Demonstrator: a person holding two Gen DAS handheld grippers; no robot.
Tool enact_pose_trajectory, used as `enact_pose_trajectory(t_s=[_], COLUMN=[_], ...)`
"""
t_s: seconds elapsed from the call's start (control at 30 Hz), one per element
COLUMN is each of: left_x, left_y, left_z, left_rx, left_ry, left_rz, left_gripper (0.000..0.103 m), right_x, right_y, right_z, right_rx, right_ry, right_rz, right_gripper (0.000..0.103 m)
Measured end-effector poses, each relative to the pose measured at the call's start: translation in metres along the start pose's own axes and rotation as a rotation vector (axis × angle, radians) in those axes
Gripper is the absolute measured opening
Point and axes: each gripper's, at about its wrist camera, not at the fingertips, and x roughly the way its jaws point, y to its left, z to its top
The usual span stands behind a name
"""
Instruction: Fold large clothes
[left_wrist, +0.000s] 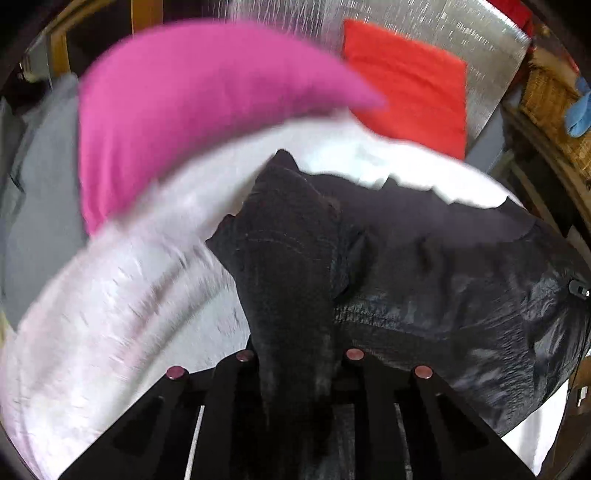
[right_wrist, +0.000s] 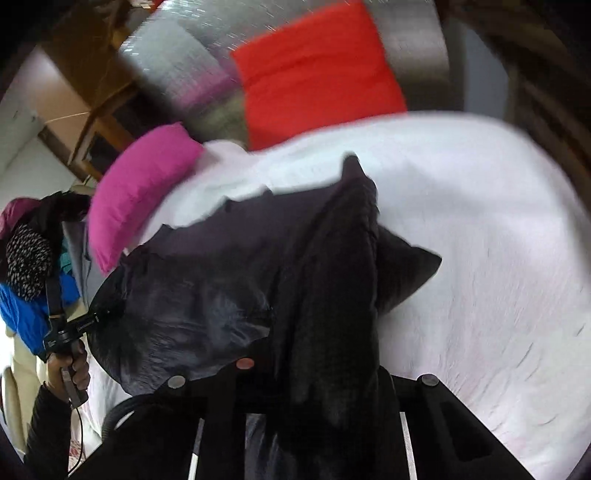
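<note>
A large black garment of thick dark fabric (left_wrist: 424, 266) is seen spread over a bed covered with a white sheet (left_wrist: 122, 295). Part of its surface is shiny and wrinkled, like a lining, while another part is matte and shows stitched seams. One edge of the garment is lifted from the bed and is gathered into a thick fold that runs into the left gripper (left_wrist: 299, 356); its jaws are clamped on this fold, with the cloth filling the gap between the two fingers. In the right wrist view, a second bunched fold of the same black garment (right_wrist: 332, 295) is held in the right gripper (right_wrist: 332, 369), and its jaws are closed on the cloth in the same way. A pointed corner of the garment sticks out to the side over the white sheet (right_wrist: 498, 258).

At the head of the bed, a pink pillow (left_wrist: 177, 110) and a red pillow (left_wrist: 406, 81) are seen, just beside each other. In the right wrist view, a pile of mixed clothes (right_wrist: 26, 266) is visible beside the bed. Both pictures are somewhat blurred.
</note>
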Motion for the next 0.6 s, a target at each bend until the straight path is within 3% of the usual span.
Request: enact_pose_trajectory(t_s=[0.13, 0.3, 0.47, 0.6], left_x=[-0.063, -0.143, -0.194, -0.201], left_y=[-0.014, -0.021, -0.021, -0.02], left_z=[0.017, 0.009, -0.038, -0.088], left_rx=[0.038, 0.048, 0.061, 0.062], left_ry=[-0.093, -0.218, -0.297, -0.31], left_rz=[0.007, -0.015, -0.038, -0.053], left_gripper=[0.017, 0.017, 0.017, 0.017], right_x=[-0.05, -0.113, -0.161, -0.168], right_y=[0.038, 0.062, 0.063, 0.062], right_z=[0.021, 0.014, -0.031, -0.078], right_rx=[-0.068, -0.104, -0.108, -0.12], right_ry=[-0.061, -0.14, -0.195, -0.196], right_rz=[-0.009, 0.008, 0.028, 0.031], right_gripper=[0.018, 0.018, 0.018, 0.018])
